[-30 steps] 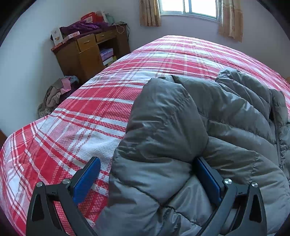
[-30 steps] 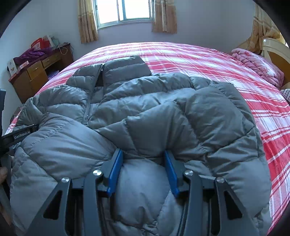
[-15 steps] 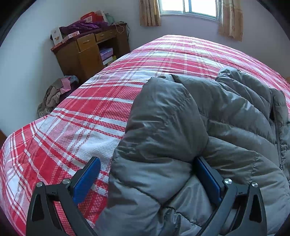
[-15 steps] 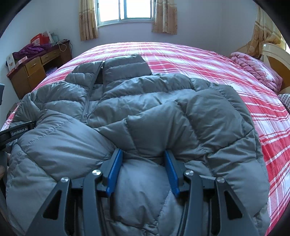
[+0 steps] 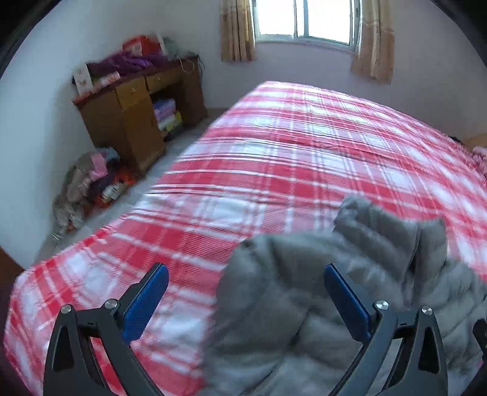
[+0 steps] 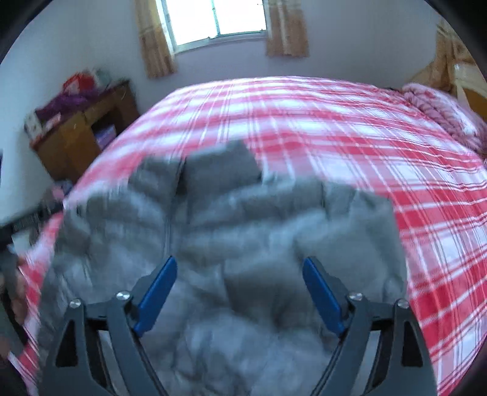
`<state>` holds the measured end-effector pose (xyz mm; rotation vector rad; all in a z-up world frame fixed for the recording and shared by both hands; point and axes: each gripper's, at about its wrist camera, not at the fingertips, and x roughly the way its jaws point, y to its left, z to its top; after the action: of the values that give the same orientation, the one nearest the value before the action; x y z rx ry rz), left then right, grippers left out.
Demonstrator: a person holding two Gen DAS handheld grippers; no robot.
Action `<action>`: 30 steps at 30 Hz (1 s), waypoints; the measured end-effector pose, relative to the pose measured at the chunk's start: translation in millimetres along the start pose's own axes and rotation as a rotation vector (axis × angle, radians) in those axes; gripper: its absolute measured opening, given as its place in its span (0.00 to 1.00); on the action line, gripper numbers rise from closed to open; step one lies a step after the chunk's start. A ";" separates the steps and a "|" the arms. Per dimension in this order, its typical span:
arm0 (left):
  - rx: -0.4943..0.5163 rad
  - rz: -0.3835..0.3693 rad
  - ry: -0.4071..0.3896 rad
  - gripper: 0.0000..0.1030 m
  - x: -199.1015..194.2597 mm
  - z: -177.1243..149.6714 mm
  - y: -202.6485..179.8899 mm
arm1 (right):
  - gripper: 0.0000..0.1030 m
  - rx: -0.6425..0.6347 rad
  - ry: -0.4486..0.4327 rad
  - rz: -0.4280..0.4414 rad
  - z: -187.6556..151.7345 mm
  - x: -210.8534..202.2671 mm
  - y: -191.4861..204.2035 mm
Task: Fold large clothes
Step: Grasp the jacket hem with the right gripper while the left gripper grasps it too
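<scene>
Right tongs point(image 6: 239, 292) opening off grey jacket point(image 6: 243, 243), left tongs point(image 5: 243, 301) spread, both lifted since before.

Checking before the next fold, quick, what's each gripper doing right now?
Left gripper: open, pads clear of the grey jacket.
Right gripper: jaws opening, holding nothing; the jacket lies below them.

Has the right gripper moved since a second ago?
Yes. The right gripper has lifted up and back: the window sits lower in view, the gray jacket looks farther, and its jaws are opening.
</scene>
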<state>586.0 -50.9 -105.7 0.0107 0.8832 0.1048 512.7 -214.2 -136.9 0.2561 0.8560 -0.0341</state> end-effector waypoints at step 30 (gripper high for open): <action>0.154 -0.284 0.060 0.05 44.2 47.7 -79.8 | 0.10 -0.026 0.144 0.044 107.4 110.1 -25.1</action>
<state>657.5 -124.4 -113.7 0.0260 0.9423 -0.2288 661.5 -255.9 -157.5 0.2557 0.9930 0.0372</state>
